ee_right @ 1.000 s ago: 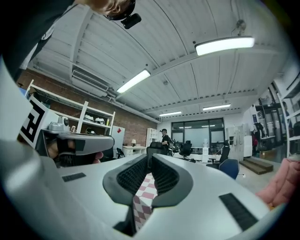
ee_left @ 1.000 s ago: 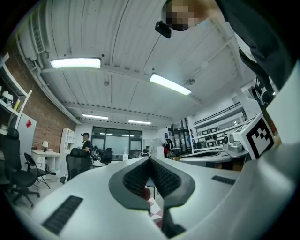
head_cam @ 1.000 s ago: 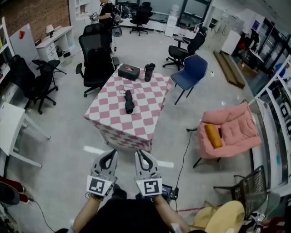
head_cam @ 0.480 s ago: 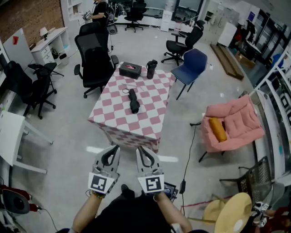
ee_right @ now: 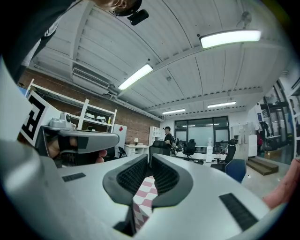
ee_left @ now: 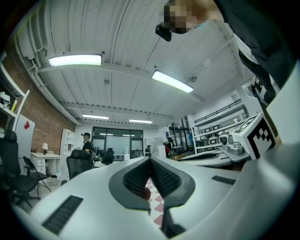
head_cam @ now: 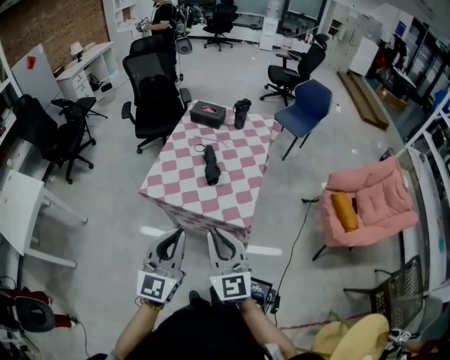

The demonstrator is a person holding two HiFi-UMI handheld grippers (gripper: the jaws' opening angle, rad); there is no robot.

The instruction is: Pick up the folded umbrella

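A black folded umbrella (head_cam: 210, 164) lies on the middle of a table with a pink-and-white checked cloth (head_cam: 179, 193) in the head view. My left gripper (head_cam: 175, 233) and right gripper (head_cam: 213, 233) are held side by side in front of me, short of the table's near edge and well apart from the umbrella. Both point level towards the table. In the left gripper view my left gripper (ee_left: 150, 159) has its jaws together with nothing between them. My right gripper (ee_right: 150, 156) is likewise shut and empty. A strip of checked cloth (ee_right: 144, 192) shows below its jaws.
A black box (head_cam: 208, 113) and a dark flask (head_cam: 242, 112) stand at the table's far end. Black office chairs (head_cam: 157, 102) and a blue chair (head_cam: 307, 107) ring it. A pink armchair (head_cam: 369, 204) is at right, a white desk (head_cam: 17, 211) at left. A person (head_cam: 163, 17) stands far back.
The table and umbrella have shifted slightly in the head view as I move over the floor. Both grippers stay shut and side by side.
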